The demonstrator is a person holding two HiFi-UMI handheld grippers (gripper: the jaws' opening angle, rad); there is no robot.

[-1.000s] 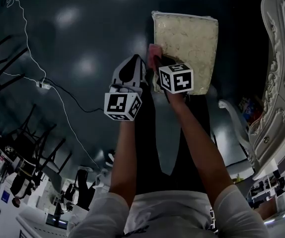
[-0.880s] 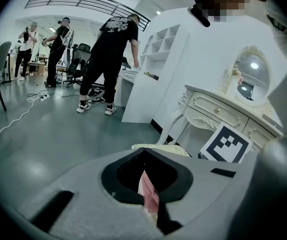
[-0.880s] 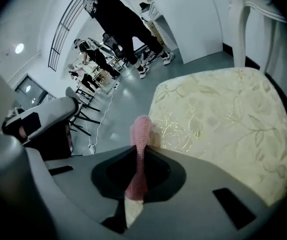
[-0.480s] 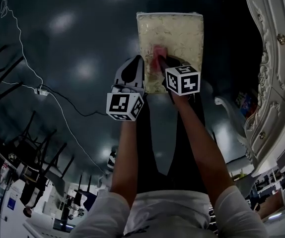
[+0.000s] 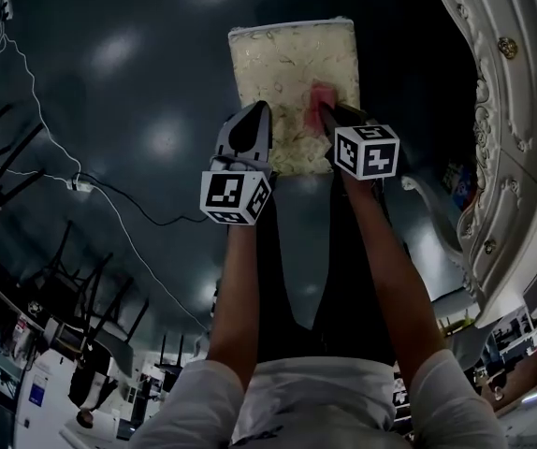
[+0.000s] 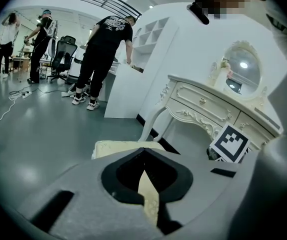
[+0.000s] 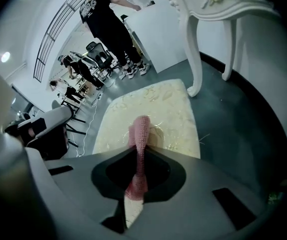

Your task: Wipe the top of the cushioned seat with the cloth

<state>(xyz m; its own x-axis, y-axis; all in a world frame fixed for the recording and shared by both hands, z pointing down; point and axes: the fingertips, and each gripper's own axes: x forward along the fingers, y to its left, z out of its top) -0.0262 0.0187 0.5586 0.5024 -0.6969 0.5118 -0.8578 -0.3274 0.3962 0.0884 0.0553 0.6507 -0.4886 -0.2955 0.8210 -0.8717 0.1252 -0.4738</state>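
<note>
Dark glossy floor (image 5: 137,82) w/ cream cushioned seat (image 5: 278,73) standing on it. Pink cloth (image 5: 322,103) on seat top, nr right edge. Power strip (image 5: 79,185) + cable on floor at left.

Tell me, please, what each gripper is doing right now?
Left gripper: shut, holding nothing.
Right gripper: shut on the pink cloth.

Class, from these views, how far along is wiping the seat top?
Done: the right gripper has the cloth clamped. In hand: cloth touching the cushioned seat, right side. Remaining: wiping leaves no mark, so coverage is unclear; left gripper idle, shut.
</note>
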